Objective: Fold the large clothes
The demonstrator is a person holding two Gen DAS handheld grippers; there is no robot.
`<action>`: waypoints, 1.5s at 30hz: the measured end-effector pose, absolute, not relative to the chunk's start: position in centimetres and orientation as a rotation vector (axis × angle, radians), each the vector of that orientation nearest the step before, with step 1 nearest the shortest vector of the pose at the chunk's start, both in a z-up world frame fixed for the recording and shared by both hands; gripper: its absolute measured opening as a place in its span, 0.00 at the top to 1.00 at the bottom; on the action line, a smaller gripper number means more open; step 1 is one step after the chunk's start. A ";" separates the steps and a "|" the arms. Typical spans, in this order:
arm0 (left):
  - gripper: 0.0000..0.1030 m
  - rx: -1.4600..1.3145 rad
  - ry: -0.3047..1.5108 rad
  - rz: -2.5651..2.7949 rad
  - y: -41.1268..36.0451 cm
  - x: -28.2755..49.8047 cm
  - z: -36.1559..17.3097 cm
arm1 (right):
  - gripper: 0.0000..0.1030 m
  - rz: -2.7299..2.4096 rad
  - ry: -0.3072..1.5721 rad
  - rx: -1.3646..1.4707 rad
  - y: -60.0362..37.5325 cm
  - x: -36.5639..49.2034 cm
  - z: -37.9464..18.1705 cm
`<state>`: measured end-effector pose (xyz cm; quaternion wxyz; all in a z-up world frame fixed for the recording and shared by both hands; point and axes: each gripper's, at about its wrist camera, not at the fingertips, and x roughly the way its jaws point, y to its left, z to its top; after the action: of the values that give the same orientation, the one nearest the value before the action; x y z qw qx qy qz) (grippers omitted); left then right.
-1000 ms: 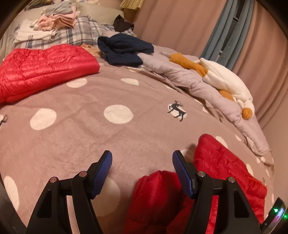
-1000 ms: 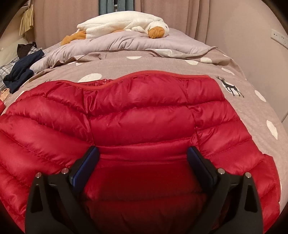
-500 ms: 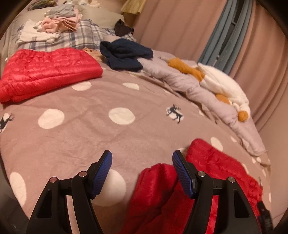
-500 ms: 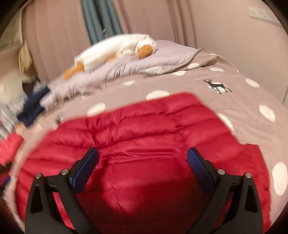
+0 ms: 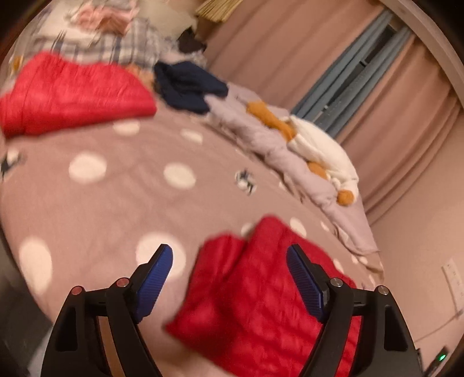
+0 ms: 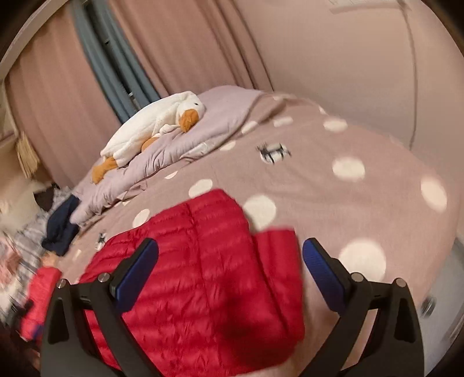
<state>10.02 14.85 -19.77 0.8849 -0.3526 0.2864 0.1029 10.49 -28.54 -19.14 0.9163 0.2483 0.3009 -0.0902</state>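
Observation:
A red quilted down jacket (image 5: 258,293) lies folded on the polka-dot bedspread (image 5: 116,203), below both grippers. My left gripper (image 5: 229,255) hovers above its left part; the jaws are opening and nothing is between them. In the right wrist view the same jacket (image 6: 203,278) fills the lower middle. My right gripper (image 6: 229,249) hangs above it, jaws wide apart and empty. A second red jacket (image 5: 69,92) rests folded at the far left of the bed and shows again, blurred, as a red jacket (image 6: 40,301) at the right wrist view's left edge.
A navy garment (image 5: 188,84) and a pile of folded clothes (image 5: 98,20) on a plaid cover sit at the head of the bed. A white plush goose (image 6: 153,127) lies on a lilac blanket (image 6: 226,107) by the curtains. A wall is close on the right.
Both grippers have risen and drawn back from the near jacket, which now looks smaller. The left jaws have spread wider. The right view has rolled and shows more bedspread.

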 end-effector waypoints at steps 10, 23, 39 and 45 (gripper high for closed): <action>0.20 -1.041 0.750 0.119 15.4 11.7 -30.2 | 0.01 -0.182 0.747 0.694 -30.0 9.6 -28.7; 0.59 -1.293 0.822 -0.263 11.9 19.7 -33.8 | 0.51 -0.008 0.635 1.034 -28.3 12.7 -30.7; 0.50 -1.144 0.708 -0.034 11.8 18.9 -31.4 | 0.53 -0.011 0.584 0.887 -27.6 11.5 -30.6; 0.50 -1.224 0.678 -0.045 12.8 17.8 -31.3 | 0.47 0.005 0.567 0.909 -28.7 12.5 -31.0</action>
<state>17.79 12.84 -31.28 0.7648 -0.5634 0.3120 -0.0205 12.48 -28.65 -30.95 0.8599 0.4332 0.2702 0.0025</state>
